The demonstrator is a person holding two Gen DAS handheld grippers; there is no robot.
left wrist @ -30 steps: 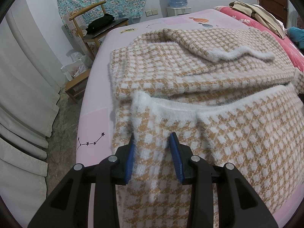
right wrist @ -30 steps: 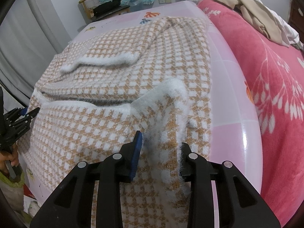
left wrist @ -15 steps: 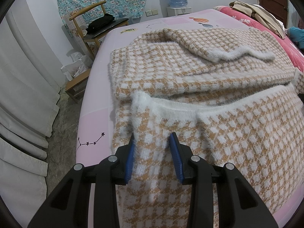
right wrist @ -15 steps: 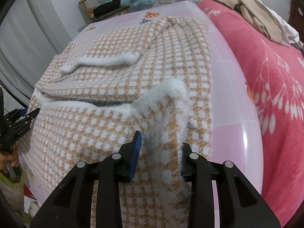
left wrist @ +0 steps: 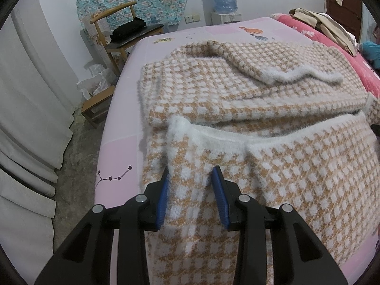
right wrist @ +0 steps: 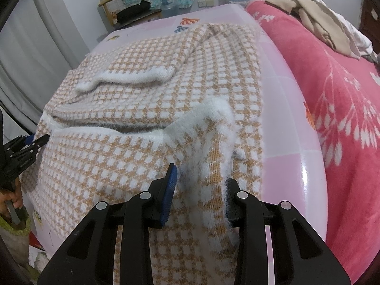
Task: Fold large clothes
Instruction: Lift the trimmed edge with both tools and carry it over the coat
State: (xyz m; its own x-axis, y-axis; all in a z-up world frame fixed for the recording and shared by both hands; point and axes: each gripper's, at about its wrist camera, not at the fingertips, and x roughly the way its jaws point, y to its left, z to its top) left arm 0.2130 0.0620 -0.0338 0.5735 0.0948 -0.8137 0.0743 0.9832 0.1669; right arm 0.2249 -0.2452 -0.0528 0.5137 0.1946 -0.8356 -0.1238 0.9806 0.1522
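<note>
Fuzzy orange-and-white checked knitwear, a large sweater, lay spread across the pink bed sheet, its far half flat with one white-cuffed sleeve folded over the body. The near hem, edged in white, was lifted off the bed and bunched toward both cameras. The left gripper pinched a fold of that hem near its left corner, blue pads pressing the knit from either side, the jaws only partly apart because of the thick cloth between them. The right gripper likewise clamped the hem's right corner; its left pad showed clearly, while the right pad was buried in white fluff, so contact there seemed likely rather than certain. In the right wrist view, the left gripper appeared at the frame's left edge beside the sweater's other corner, with a hand below it on the handle. A red floral blanket lay just beside the pink sheet, with beige clothes heaped on it. A wooden chair stood beyond the bed's far corner.
</note>
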